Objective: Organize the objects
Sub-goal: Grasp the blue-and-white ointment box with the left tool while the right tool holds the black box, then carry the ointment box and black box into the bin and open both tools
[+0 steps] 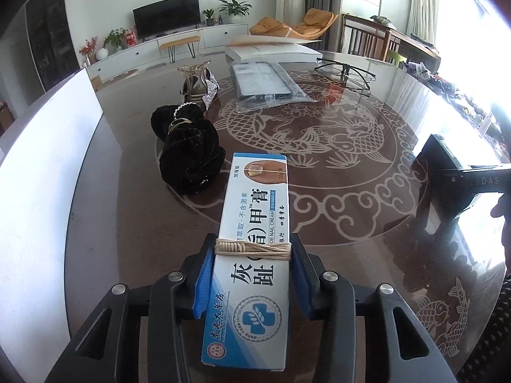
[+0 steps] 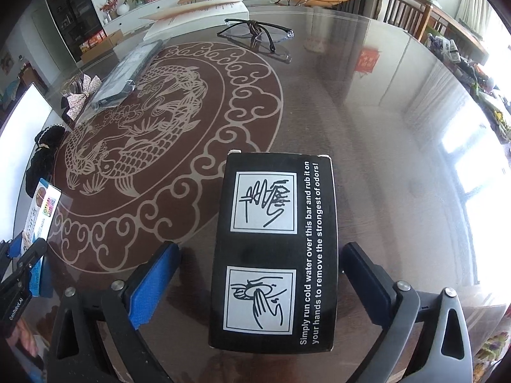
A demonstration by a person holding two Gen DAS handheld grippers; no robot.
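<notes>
Left wrist view: left gripper [image 1: 252, 274] fingers pinching the white-blue cream box [image 1: 252, 255] by its sides, above the counter [image 1: 367, 198], near the black velvet hair tie [image 1: 188, 150]. Right wrist view: right gripper [image 2: 258, 281] fingers spread wide, black box [image 2: 274, 249] between them, not touching either blue pad.

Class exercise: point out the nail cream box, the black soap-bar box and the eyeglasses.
nail cream box [image 1: 255, 223]: left wrist view, its printed top face.
black soap-bar box [image 2: 274, 255]: right wrist view, its top face.
eyeglasses [image 2: 258, 36]: right wrist view, its folded temples.
</notes>
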